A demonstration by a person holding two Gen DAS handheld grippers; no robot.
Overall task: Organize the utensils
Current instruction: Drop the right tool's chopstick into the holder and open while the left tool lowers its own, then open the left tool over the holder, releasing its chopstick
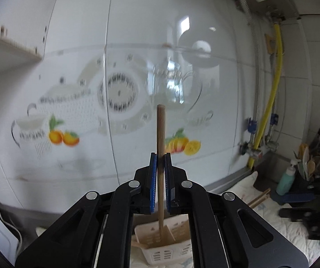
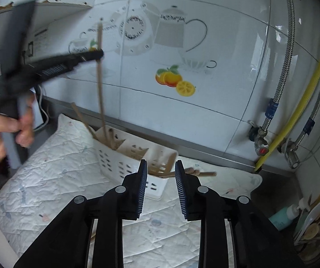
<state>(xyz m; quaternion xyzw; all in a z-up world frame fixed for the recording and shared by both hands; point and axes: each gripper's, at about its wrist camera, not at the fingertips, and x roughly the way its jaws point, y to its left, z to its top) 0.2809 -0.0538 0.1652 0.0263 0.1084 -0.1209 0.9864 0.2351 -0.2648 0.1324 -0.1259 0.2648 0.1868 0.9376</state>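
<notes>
Left gripper (image 1: pixel 160 178): we squeeze the chopstick (image 1: pixel 160 134); keep it straight, lower slowly into the basket (image 1: pixel 171 252);
Right gripper (image 2: pixel 161 178): we keep it wide open, empty

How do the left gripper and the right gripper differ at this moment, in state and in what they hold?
The left gripper is shut on a wooden chopstick; the right gripper is open and holds nothing. The left gripper holds its chopstick upright, lower end in the white utensil basket; the right gripper points at the basket's near end, where loose wooden utensils lie. Both have black bodies and blue pads.
</notes>
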